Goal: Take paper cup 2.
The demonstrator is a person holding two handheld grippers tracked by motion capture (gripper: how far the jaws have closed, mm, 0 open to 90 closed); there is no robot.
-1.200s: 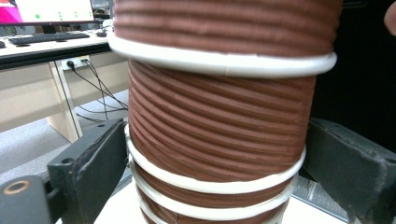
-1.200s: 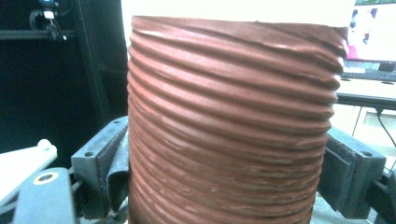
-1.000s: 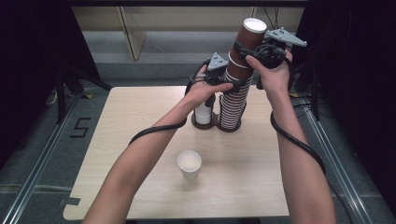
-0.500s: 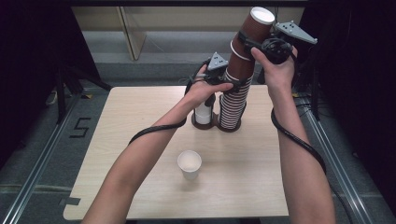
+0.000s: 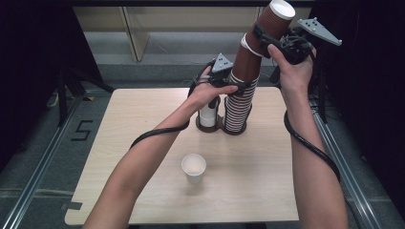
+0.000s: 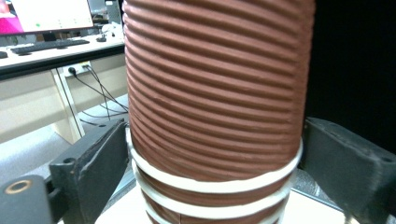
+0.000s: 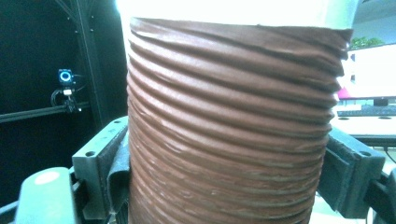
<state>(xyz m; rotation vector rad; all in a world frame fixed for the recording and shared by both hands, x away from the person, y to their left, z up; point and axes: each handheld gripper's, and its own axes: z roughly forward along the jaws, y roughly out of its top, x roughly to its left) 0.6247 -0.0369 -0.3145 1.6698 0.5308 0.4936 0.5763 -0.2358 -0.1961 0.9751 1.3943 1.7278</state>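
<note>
Cup [image 5: 273, 20] pinched by right claw [image 5: 271, 42] at 1 o'clock to peel it off; left claw [image 5: 237, 87] clamps stack [image 5: 240, 102] steady.

I see a light wooden table [image 5: 143, 143] carrying a small white paper cup [image 5: 193, 168], a tall stack of ribbed brown paper cups [image 5: 237, 107] and a short white cup stack [image 5: 207, 117] just beside it.

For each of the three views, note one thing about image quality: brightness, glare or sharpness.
High view: evenly lit table, dark surroundings, sharp. Left gripper view: ribbed brown cup stack crisp, the monitor behind glaring bright. Right gripper view: top cup slightly soft, its white rim blown out to pure white, left background very dark.
</note>
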